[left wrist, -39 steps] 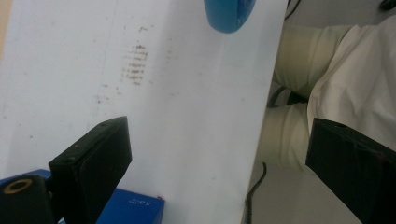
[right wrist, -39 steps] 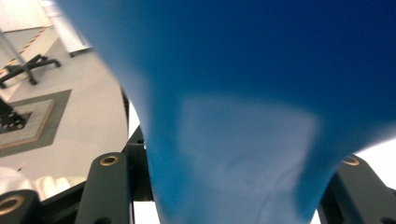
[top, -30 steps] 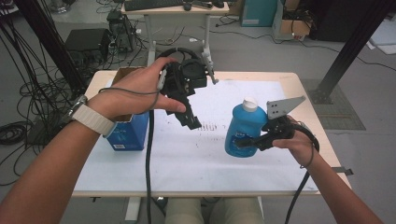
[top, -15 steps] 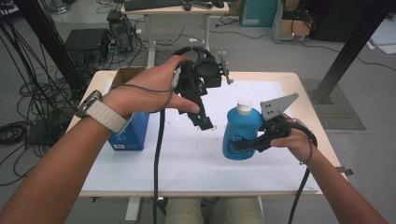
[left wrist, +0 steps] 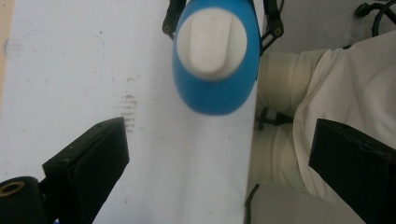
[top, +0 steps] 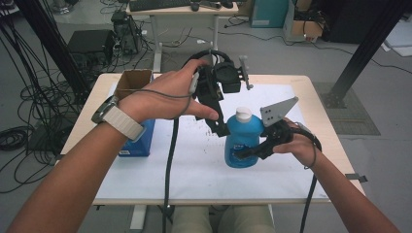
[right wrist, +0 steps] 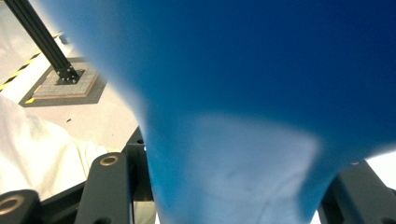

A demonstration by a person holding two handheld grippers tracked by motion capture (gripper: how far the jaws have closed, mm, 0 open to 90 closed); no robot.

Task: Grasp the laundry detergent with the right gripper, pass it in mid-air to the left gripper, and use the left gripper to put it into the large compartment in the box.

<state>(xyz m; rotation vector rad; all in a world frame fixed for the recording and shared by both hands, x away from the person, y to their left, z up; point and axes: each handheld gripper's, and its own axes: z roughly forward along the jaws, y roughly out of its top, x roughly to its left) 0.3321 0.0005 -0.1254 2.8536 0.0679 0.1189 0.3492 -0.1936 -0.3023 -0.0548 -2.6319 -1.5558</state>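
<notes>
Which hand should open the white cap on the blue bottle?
Probably the left. The right gripper is shut on the blue bottle, while the left gripper hangs open just above its white cap.

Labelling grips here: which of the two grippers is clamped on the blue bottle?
The right gripper, jaws pressed on the blue bottle; the left gripper hangs open above it.
</notes>
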